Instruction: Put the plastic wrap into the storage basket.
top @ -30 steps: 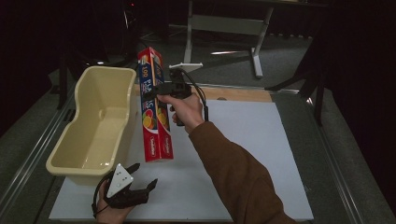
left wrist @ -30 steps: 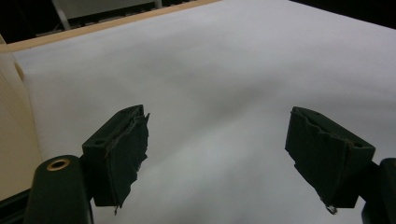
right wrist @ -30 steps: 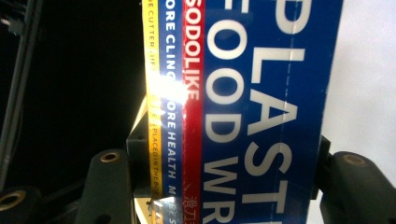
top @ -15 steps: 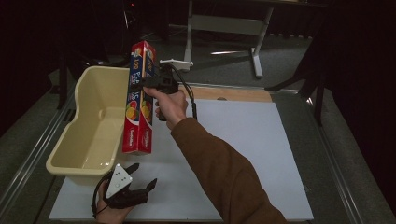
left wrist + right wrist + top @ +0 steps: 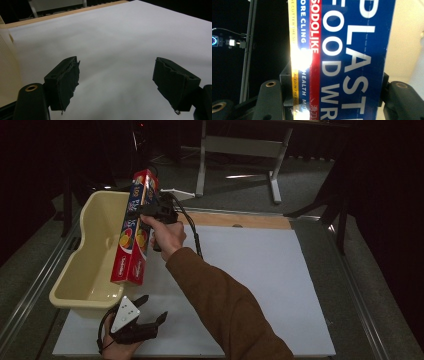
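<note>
A long red and blue plastic food wrap box (image 5: 132, 237) hangs on end, tilted, above the right wall of the cream tub (image 5: 80, 265). My right gripper (image 5: 146, 211) is shut on its upper half, the hand and brown sleeve reaching in from the bottom. In the right gripper view the box (image 5: 352, 50) sits pinched between both black jaws of the right gripper (image 5: 334, 90), with the cream tub (image 5: 407, 37) behind it. My left gripper (image 5: 154, 307) rests low at the front left, jaws open; its view has the left gripper (image 5: 116, 80) wide apart over bare white sheet.
A white sheet (image 5: 260, 270) covers the table, with a wooden strip (image 5: 240, 220) along its far edge. The tub stands on the sheet's left side. A metal stand (image 5: 240, 145) rises on the dark floor beyond the table.
The right hand has carried the box leftward from over the sheet to over the tub, a little lower and more tilted. The left gripper has stayed put.
</note>
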A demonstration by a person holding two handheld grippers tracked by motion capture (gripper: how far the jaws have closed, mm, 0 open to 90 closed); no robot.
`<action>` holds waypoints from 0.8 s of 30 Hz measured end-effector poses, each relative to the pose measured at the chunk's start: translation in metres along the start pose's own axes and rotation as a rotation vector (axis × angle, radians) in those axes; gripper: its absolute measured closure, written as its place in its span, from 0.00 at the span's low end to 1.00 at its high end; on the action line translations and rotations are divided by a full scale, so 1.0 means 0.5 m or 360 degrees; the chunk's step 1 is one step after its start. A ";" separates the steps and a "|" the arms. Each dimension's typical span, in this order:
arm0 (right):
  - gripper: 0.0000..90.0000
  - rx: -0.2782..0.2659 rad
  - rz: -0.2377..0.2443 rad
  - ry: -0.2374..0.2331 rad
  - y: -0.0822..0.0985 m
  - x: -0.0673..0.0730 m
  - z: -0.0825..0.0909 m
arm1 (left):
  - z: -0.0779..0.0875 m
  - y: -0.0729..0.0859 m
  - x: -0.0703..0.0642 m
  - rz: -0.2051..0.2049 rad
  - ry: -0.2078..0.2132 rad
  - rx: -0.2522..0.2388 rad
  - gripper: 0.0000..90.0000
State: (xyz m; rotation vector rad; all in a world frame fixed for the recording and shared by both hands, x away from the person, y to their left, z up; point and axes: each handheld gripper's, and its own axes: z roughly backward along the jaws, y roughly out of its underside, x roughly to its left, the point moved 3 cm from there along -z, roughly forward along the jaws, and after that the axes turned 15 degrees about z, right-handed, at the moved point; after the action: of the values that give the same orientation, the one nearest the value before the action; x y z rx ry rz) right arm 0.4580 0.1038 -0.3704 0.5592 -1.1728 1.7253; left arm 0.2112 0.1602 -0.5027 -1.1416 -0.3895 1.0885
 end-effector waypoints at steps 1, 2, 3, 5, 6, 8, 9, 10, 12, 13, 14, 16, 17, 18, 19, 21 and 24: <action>0.46 0.0000 0.0000 0.0000 0.000 0.000 0.000 | 0.000 0.000 0.000 0.0000 0.0000 0.0000 0.23; 0.46 -0.0005 -0.0001 0.0007 0.000 0.002 -0.008 | 0.000 0.000 -0.001 -0.0001 0.0003 0.0000 0.23; 0.46 -0.0007 0.0006 0.0016 0.000 0.003 -0.011 | 0.000 0.000 -0.001 0.0001 0.0002 -0.0001 0.23; 0.45 -0.0014 0.0012 0.0024 0.001 0.005 -0.018 | 0.000 0.000 0.000 0.0002 0.0005 -0.0004 0.24; 0.45 -0.0011 0.0003 0.0026 0.002 0.006 -0.022 | 0.000 0.000 0.000 0.0001 0.0005 -0.0005 0.24; 0.45 -0.0013 -0.0006 0.0020 0.004 0.009 -0.032 | 0.000 0.000 0.000 0.0000 0.0007 -0.0005 0.24; 0.45 -0.0015 -0.0005 0.0020 0.005 0.011 -0.037 | 0.000 0.000 -0.001 0.0004 0.0010 -0.0009 0.24; 0.45 -0.0015 -0.0002 0.0024 0.006 0.013 -0.043 | 0.000 0.000 -0.001 0.0006 0.0012 -0.0012 0.24; 0.45 -0.0011 -0.0002 0.0030 0.009 0.018 -0.053 | 0.000 0.000 0.000 0.0004 0.0013 -0.0011 0.24; 0.45 -0.0015 0.0000 0.0026 0.011 0.019 -0.059 | 0.001 0.000 0.000 0.0002 0.0014 -0.0009 0.24; 0.45 -0.0014 -0.0001 0.0021 0.013 0.021 -0.064 | 0.001 0.000 0.000 0.0000 0.0015 -0.0008 0.24; 0.45 -0.0018 0.0002 0.0025 0.017 0.024 -0.073 | 0.001 0.000 0.000 -0.0002 0.0014 -0.0008 0.24; 0.45 -0.0020 0.0006 0.0029 0.019 0.024 -0.077 | 0.001 0.000 0.000 -0.0002 0.0013 -0.0006 0.24; 0.45 -0.0023 0.0011 0.0040 0.021 0.024 -0.081 | 0.002 0.001 0.000 -0.0003 0.0013 -0.0006 0.24; 0.45 -0.0027 0.0017 0.0048 0.023 0.024 -0.085 | 0.002 0.001 0.000 -0.0004 0.0011 -0.0006 0.24; 0.45 -0.0036 0.0019 0.0049 0.027 0.023 -0.092 | 0.004 0.001 0.001 -0.0001 0.0009 -0.0007 0.24; 0.45 -0.0036 0.0014 0.0055 0.035 0.025 -0.101 | 0.005 0.001 0.001 0.0008 0.0010 -0.0014 0.24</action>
State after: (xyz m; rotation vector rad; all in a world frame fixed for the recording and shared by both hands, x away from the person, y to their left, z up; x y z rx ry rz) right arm 0.4435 0.1527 -0.3912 0.5094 -1.1704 1.7205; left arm 0.2094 0.1619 -0.5024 -1.1537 -0.3869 1.0885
